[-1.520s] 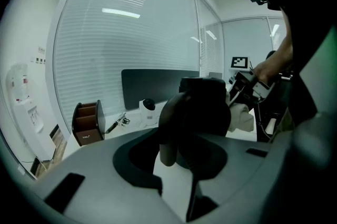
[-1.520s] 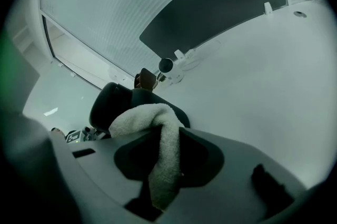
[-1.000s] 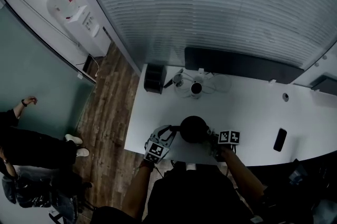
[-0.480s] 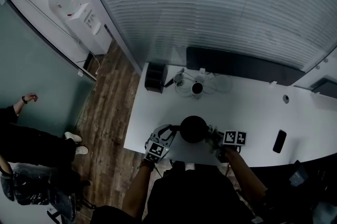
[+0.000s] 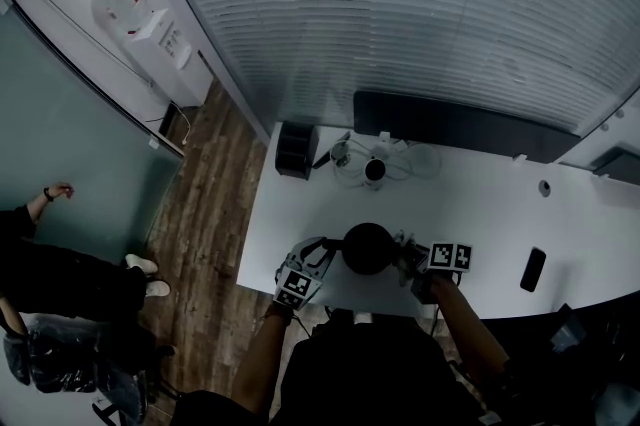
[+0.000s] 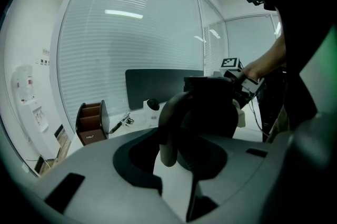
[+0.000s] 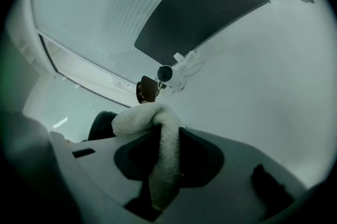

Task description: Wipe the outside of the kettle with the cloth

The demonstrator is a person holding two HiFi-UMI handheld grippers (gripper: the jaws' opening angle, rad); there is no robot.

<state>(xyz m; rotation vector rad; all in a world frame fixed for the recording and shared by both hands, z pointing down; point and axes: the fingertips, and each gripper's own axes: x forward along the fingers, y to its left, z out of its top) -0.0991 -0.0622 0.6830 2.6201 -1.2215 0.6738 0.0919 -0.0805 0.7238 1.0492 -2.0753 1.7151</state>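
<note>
The left gripper (image 5: 322, 254) is clasping the black kettle (image 5: 367, 247) by its handle (image 6: 171, 118), near the white table's (image 5: 480, 204) front edge. The right gripper (image 5: 408, 254) is clenching the cloth (image 7: 164, 160) just beside the kettle

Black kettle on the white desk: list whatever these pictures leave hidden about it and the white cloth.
- Whether the white terry cloth touches the round black kettle: head view too small; right gripper view, the cloth's fold covers the contact.
- Kettle's base: left gripper view, the left gripper covers it.
- Stains on the kettle: every view too dark.
</note>
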